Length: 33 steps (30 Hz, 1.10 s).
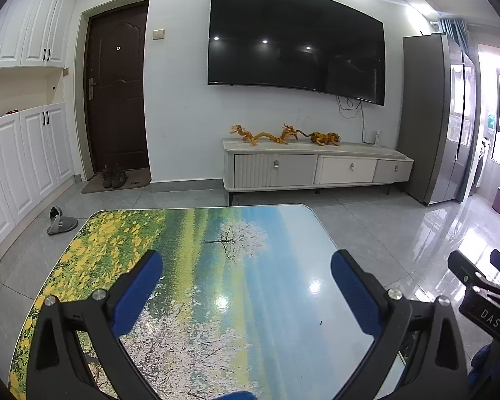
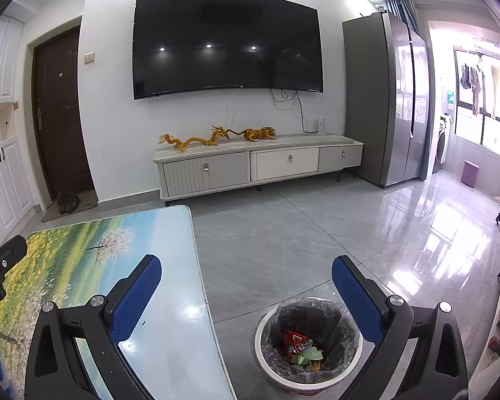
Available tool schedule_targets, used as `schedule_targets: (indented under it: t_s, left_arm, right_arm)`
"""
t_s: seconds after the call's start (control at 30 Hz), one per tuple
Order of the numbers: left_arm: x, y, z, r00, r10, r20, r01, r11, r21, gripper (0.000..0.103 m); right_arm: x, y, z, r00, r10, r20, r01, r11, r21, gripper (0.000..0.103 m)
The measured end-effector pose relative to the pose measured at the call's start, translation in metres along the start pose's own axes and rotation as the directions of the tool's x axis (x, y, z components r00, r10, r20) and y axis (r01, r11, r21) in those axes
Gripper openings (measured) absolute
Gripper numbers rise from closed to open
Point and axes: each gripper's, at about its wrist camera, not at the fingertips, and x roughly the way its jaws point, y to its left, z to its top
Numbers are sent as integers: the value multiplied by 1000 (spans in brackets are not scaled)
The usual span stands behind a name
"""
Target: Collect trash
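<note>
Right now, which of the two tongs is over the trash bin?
The right tongs: they hang open above the white, bag-lined trash bin on the floor beside the table. The left tongs, also open, are over the tabletop.

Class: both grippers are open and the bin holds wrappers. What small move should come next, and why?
Probably draw both back and finish: the left gripper and right gripper hold nothing, the table shows only a tiny dark speck, and the wrappers lie in the bin.
</note>
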Motion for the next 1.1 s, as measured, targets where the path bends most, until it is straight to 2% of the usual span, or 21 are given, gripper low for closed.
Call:
schedule_targets:
  t_s: [1.1]
  left_arm:
    - [-5, -10, 2, 1000, -21, 8, 21, 1000, 23, 102]
  right_arm:
    - [-13, -7, 4, 999, -35, 34, 35, 999, -1, 103]
